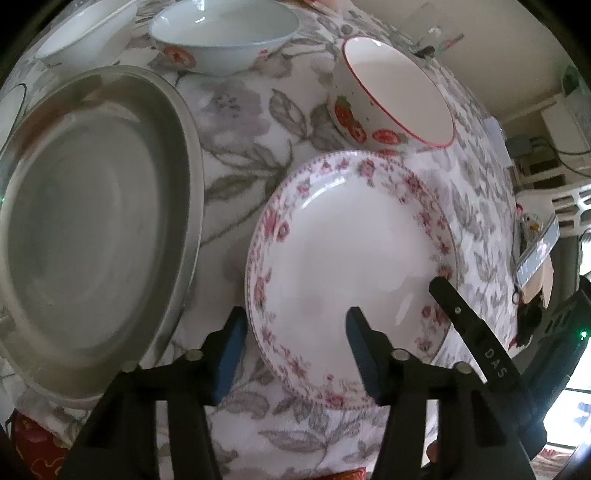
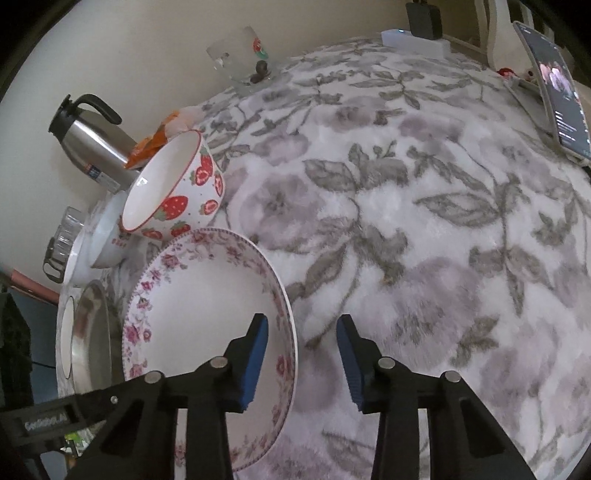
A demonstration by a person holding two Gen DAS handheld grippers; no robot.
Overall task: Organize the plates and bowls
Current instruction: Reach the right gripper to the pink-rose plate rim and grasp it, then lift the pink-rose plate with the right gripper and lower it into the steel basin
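Note:
A white plate with a pink floral rim [image 1: 351,258] lies on the flowered cloth; it also shows in the right wrist view [image 2: 207,306]. My left gripper [image 1: 295,328] is open and straddles its near left rim, empty. My right gripper [image 2: 301,332] is open and straddles the plate's right rim; one of its fingers [image 1: 458,314] shows in the left wrist view. A strawberry bowl [image 1: 391,92] stands just beyond the plate, and shows in the right wrist view [image 2: 177,192]. A steel plate [image 1: 92,229] lies to the left. Two white bowls [image 1: 225,33] [image 1: 85,33] stand farther back.
In the right wrist view a steel thermos [image 2: 88,140], a glass cup [image 2: 243,55] and a small glass jar [image 2: 66,236] stand along the wall. A phone [image 2: 561,85] leans at the table's far right. A white box [image 2: 413,40] sits at the back edge.

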